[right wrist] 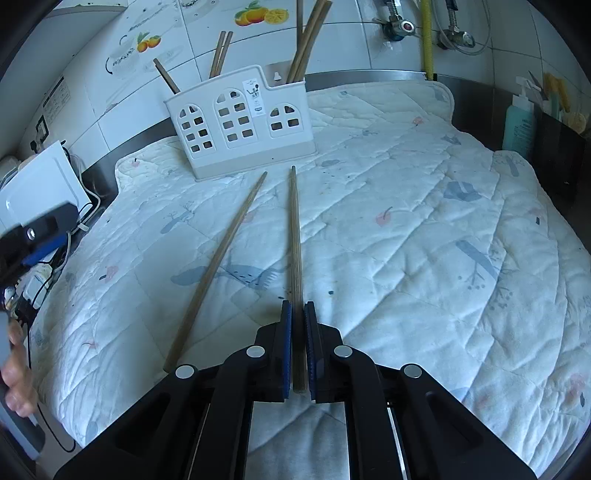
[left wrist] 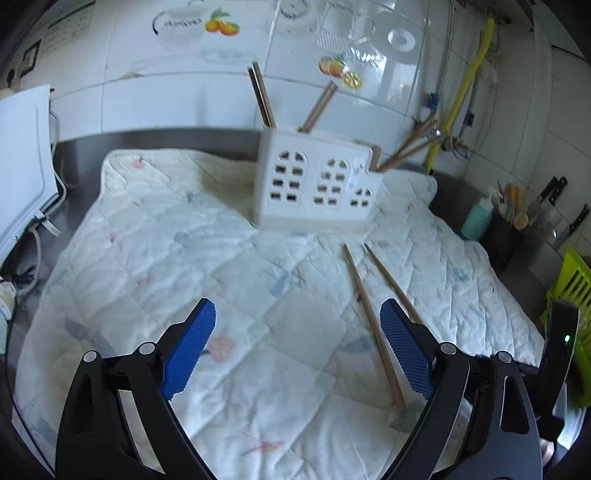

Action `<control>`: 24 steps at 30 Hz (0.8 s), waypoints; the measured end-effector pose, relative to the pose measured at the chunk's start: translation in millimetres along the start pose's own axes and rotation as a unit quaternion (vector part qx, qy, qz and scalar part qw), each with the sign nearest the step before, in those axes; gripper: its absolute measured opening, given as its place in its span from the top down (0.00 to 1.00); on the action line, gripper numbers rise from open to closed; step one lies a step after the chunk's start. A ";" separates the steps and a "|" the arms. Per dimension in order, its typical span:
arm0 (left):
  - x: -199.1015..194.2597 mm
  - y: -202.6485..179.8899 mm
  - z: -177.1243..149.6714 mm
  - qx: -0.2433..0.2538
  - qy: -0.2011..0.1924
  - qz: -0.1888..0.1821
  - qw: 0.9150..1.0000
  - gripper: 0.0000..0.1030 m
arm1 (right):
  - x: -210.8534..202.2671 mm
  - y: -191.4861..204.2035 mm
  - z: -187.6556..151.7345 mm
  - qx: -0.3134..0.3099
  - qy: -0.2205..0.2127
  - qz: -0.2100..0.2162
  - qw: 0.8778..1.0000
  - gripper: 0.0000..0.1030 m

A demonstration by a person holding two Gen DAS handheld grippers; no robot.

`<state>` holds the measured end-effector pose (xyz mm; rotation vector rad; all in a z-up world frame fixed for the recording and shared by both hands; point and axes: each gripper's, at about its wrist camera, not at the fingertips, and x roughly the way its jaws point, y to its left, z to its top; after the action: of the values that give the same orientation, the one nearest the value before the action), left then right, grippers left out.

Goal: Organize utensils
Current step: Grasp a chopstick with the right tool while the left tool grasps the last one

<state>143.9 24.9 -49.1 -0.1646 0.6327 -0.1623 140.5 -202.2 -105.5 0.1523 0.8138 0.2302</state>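
Observation:
A white plastic utensil holder [left wrist: 314, 188] with arched cut-outs stands at the back of a quilted white mat [left wrist: 184, 258]; it also shows in the right wrist view [right wrist: 240, 122]. Several wooden chopsticks [right wrist: 306, 40] stand in it. My right gripper [right wrist: 297, 306] is shut on one wooden chopstick [right wrist: 294, 236] that points at the holder. A second chopstick [right wrist: 221, 258] lies on the mat to its left. In the left wrist view both chopsticks [left wrist: 369, 314] lie near the right finger. My left gripper [left wrist: 297, 310] is open and empty above the mat.
A tiled wall with fruit stickers [left wrist: 221, 26] stands behind. A white appliance [left wrist: 22, 166] with cables is at the left. A teal bottle [right wrist: 519, 125], a dark container [left wrist: 506, 236] with tools, knives and a green crate [left wrist: 576, 291] are at the right.

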 end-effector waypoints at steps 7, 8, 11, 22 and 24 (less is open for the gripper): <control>27.1 -30.8 -21.3 0.025 0.056 -0.015 0.998 0.11 | -11.7 -16.6 -6.3 0.011 -0.003 -0.002 1.000 0.94; 30.2 -35.7 -23.4 0.031 0.060 -0.016 0.998 0.11 | -13.3 -19.1 -6.9 0.014 -0.003 -0.002 1.000 0.93; 39.6 -49.1 -28.8 0.043 0.068 -0.015 0.997 0.11 | -17.0 -26.2 -8.5 0.016 -0.002 -0.002 1.000 0.93; 65.1 -71.2 -33.6 0.057 0.087 -0.015 0.994 0.41 | -29.1 -53.4 -12.7 0.033 -0.012 -0.012 0.999 0.92; 67.0 -76.8 -34.4 0.066 0.089 -0.021 0.994 0.52 | -30.4 -57.7 -13.1 0.036 -0.013 -0.014 0.999 0.92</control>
<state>168.8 -66.9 -99.3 -0.0360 0.7936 -0.2602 119.1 -265.1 -106.0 0.2117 0.7987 0.1720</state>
